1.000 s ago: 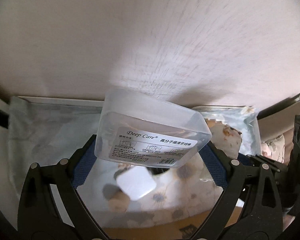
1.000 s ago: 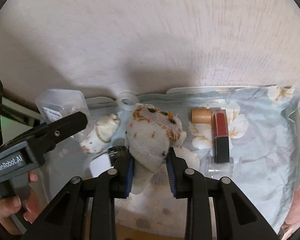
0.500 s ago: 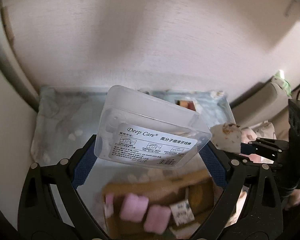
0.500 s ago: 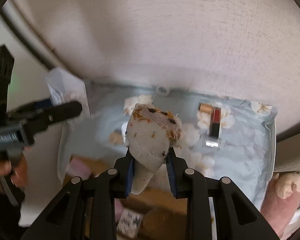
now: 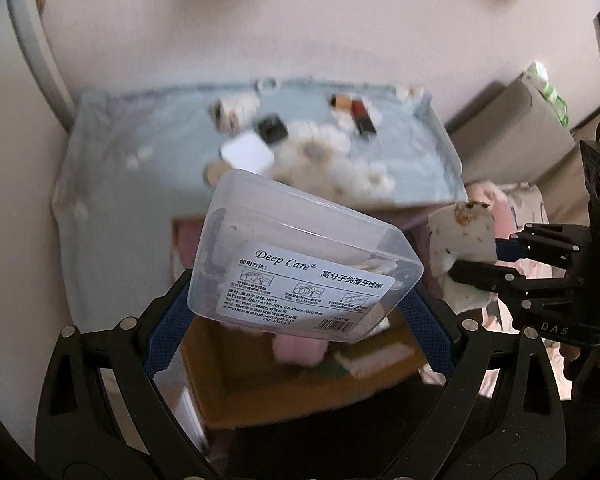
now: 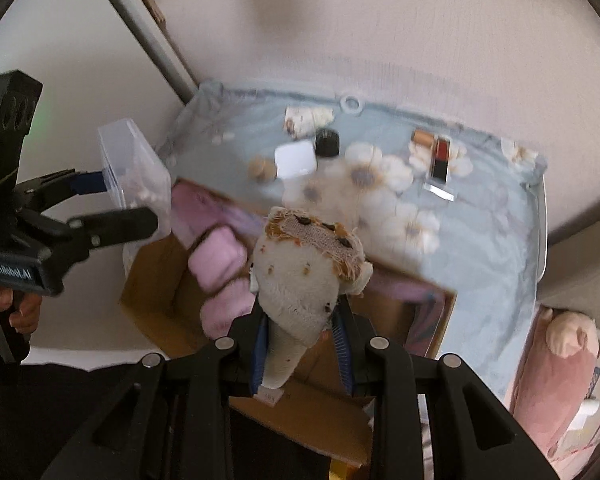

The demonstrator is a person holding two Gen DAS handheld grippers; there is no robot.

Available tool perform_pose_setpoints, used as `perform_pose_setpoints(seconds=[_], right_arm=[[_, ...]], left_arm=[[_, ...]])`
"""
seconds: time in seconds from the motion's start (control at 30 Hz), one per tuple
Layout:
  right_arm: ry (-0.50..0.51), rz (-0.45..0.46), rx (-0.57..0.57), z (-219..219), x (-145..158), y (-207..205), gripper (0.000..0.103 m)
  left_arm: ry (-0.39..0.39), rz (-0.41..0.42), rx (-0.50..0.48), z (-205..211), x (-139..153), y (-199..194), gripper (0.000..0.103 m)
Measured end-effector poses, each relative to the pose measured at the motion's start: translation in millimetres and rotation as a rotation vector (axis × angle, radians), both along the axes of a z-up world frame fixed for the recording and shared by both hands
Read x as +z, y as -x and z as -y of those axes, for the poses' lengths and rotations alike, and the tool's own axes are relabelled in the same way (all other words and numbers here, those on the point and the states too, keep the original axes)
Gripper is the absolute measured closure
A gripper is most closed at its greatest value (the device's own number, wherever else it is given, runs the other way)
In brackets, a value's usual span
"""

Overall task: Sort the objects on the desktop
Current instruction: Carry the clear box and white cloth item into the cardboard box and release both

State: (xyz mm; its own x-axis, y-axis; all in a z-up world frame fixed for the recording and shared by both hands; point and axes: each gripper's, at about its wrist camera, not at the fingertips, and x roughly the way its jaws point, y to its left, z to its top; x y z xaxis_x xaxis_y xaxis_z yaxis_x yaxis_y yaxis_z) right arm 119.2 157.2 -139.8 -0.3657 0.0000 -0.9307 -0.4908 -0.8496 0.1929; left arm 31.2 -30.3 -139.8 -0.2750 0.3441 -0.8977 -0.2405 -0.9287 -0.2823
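My left gripper [image 5: 296, 320] is shut on a clear plastic floss-pick box [image 5: 300, 252] with a white label, held in the air above a cardboard box [image 5: 284, 392]. My right gripper [image 6: 302, 344] is shut on a white plush toy [image 6: 304, 272] with orange spots, held over the same cardboard box [image 6: 316, 416]. Each gripper shows in the other's view: the right one [image 5: 496, 264] with the toy [image 5: 460, 248], the left one [image 6: 100, 208] with the clear box [image 6: 132, 176]. On the blue floral tabletop [image 6: 480, 216] lie a white square case [image 6: 296, 158], a black cap [image 6: 327, 142] and a red lipstick [image 6: 442, 156].
The cardboard box holds pink soft items [image 6: 220, 260]. A small plush piece [image 6: 306, 118] and a white ring [image 6: 351, 103] lie near the wall. A pink plush pillow [image 6: 560, 380] lies at the right. A grey pole [image 6: 140, 28] stands at the left corner.
Both grippers have lifted and pulled back from the tabletop, carrying the floss box and the plush toy; the table now looks farther away and the cardboard box lies beneath them.
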Motion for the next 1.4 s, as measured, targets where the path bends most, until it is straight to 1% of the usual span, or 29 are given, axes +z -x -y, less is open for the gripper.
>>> perform_pose_setpoints(seconds=[0.1,0.23,0.4,0.53,0.77,0.87,0.9,0.93,0.97,1.0,1.03,1.07,1.13,1.23,1.4], right_arm=[[0.030,0.021,-0.005,9,-14,-11,0.076],[0.012,0.076,0.000,18,-36,-18,0.076],[0.026,0.098,-0.011,21,-52,-27,0.076],[0.031,0.094,-0.028,18,-56,-34,0.076],[0.019,0.099,-0.034,16,-57,-37,0.076],[0.016,0.109,-0.040,16,-57,-37,0.076],[0.014,0.115,-0.042,16,-58,-36,0.073],[0.016,0.134,-0.037,15,-61,-35,0.069],[0.018,0.155,-0.032,15,-64,-33,0.054],[0.017,0.173,-0.030,14,-66,-32,0.038],[0.011,0.188,-0.026,14,-68,-32,0.031],[0.005,0.189,-0.021,14,-67,-32,0.028],[0.003,0.161,-0.012,12,-63,-33,0.028],[0.021,0.116,-0.038,6,-57,-37,0.028],[0.022,0.106,-0.064,4,-55,-37,0.028]], left_arm=[[0.009,0.029,-0.003,-4,-15,-11,0.007],[0.033,0.054,-0.019,-11,-32,-22,0.007],[0.064,0.085,-0.029,-15,-50,-27,0.007],[0.076,0.105,-0.036,-18,-57,-29,0.007],[0.089,0.107,-0.053,-22,-57,-28,0.007],[0.099,0.133,-0.060,-23,-61,-26,0.007],[0.106,0.147,-0.058,-24,-64,-25,0.006],[0.118,0.165,-0.056,-24,-66,-24,0.003],[0.121,0.174,-0.060,-24,-68,-23,0.000],[0.116,0.174,-0.065,-24,-67,-22,0.000],[0.112,0.170,-0.068,-24,-65,-22,0.000],[0.112,0.164,-0.067,-23,-64,-21,0.000],[0.117,0.165,-0.066,-24,-63,-20,0.000],[0.109,0.161,-0.073,-27,-61,-20,0.000],[0.107,0.152,-0.088,-28,-56,-18,0.000]])
